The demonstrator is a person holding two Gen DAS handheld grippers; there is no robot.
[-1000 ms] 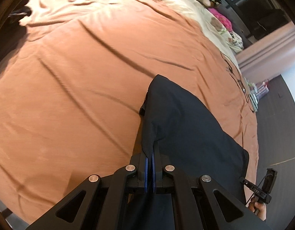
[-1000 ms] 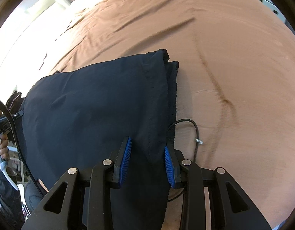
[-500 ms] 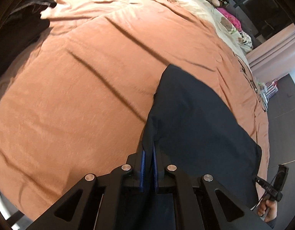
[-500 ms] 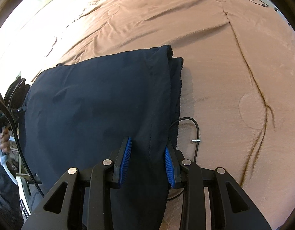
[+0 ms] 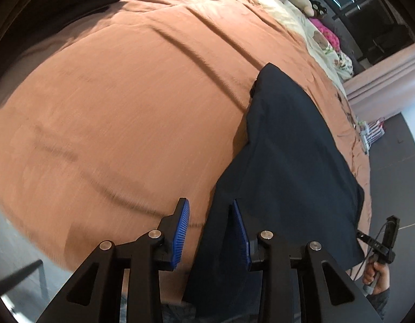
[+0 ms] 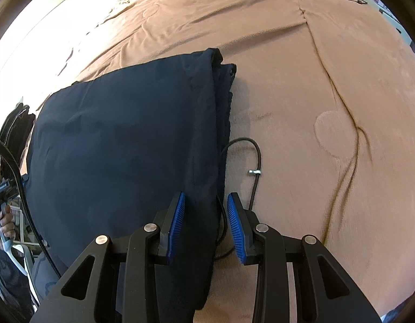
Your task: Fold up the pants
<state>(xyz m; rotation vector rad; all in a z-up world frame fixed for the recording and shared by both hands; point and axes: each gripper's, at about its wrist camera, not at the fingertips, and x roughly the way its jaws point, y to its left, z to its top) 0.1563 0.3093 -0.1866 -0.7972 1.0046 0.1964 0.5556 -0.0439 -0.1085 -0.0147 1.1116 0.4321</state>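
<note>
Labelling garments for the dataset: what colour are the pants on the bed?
Dark navy, plain, no pattern. The pants show best in the right wrist view, lying on the brown bedspread.

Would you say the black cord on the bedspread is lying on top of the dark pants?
No, in the right wrist view the black cord loops on the brown bedspread just beside the dark pants.

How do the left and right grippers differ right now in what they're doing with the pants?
The left gripper straddles the pants at their left edge, and its jaws have just been opening; the right gripper sits at the opposite edge, where folded layers stack. Beside the right gripper a black cord lies on the brown blanket; near the left gripper there is only blanket. Both have blue pads, stand open and have dark fabric between the jaws.
</note>
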